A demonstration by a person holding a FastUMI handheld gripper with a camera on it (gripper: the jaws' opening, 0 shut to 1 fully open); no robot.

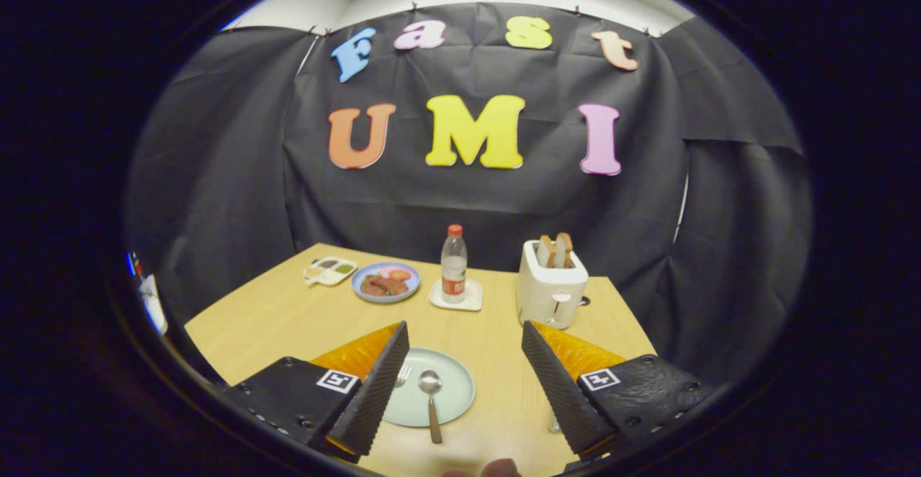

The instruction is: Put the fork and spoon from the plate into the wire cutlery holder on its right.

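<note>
Gripper view, looking forward along my tongs [464, 383]: the two fingers stand wide apart with nothing held between them, hovering above the near part of a light wooden table [273, 319]. Between the fingers, closer to my left finger [378, 383], lies a pale green plate [450, 398]. A spoon [432, 398] rests on it, bowl pointing away from me toward the far side and handle running back over the plate's near rim. The fork [404, 374] lies just beside the spoon on its left, and I can see only its tines, since my left finger covers the rest. Low down beside my right finger [565, 391], on the table to the right of the plate, a small bit of metal peeks out; it may be the wire cutlery holder [555, 425], but too little of it shows for me to be sure. Beyond the fingers, a white toaster [550, 293] stands on the right with two slices of toast [555, 250] upright in its slots. Left of it a clear bottle [454, 261] with a red cap stands upright on a small white square coaster [456, 297]. Further left sits a blue plate [363, 290] with food on it, and just beside that a small white divided tray [329, 270] with sauces in its compartments. At the very near rim of the table, a fingertip or two of a hand [489, 470] just edges in.
</note>
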